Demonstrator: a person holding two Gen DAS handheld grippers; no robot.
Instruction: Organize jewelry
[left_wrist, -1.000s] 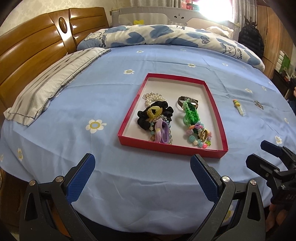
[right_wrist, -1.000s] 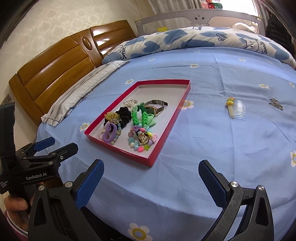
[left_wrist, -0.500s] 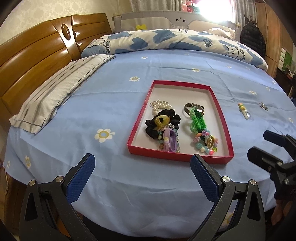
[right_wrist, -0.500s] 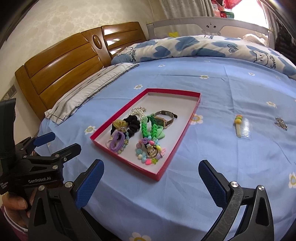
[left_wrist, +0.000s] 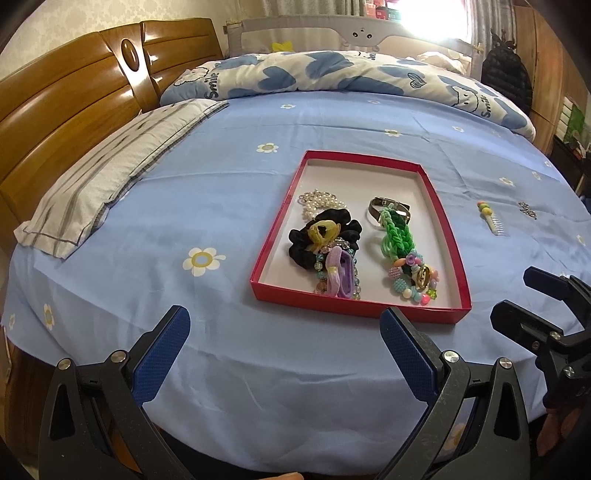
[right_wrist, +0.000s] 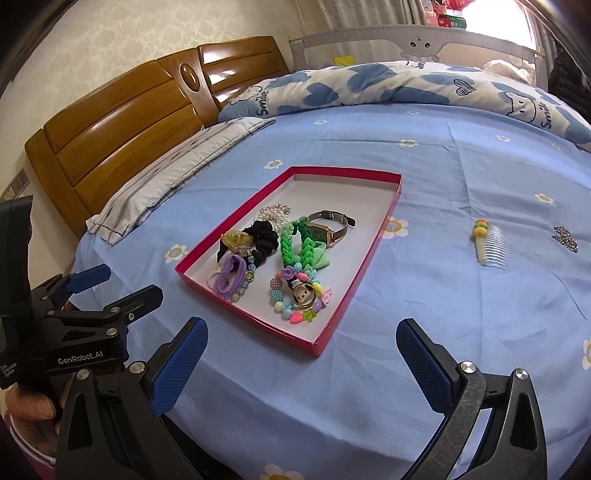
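On bed, red tray (left_wrist: 450, 236) w/ tangled jewelry (pieces overlap) — left gripper (left_wrist: 284, 354), right gripper (right_wrist: 301, 356) both wide, empty.

Bed (left_wrist: 240, 206): light blue sheet with daisy print, filling the field ahead of the jaws. Headboard (left_wrist: 74, 107): glossy orange-brown wood, far left of the jaws. Pillow (left_wrist: 122, 166): grey-and-white stripes, lying flat against the headboard. Duvet (left_wrist: 332, 75): white with blue hearts, bunched along the far edge. Rail (right_wrist: 417, 42): grey, behind the duvet. Window (left_wrist: 432, 11): bright glare, far ahead and right. Wall (right_wrist: 129, 44): cream, patterned, behind the headboard. Wardrobe (left_wrist: 543, 59): wooden, far right.
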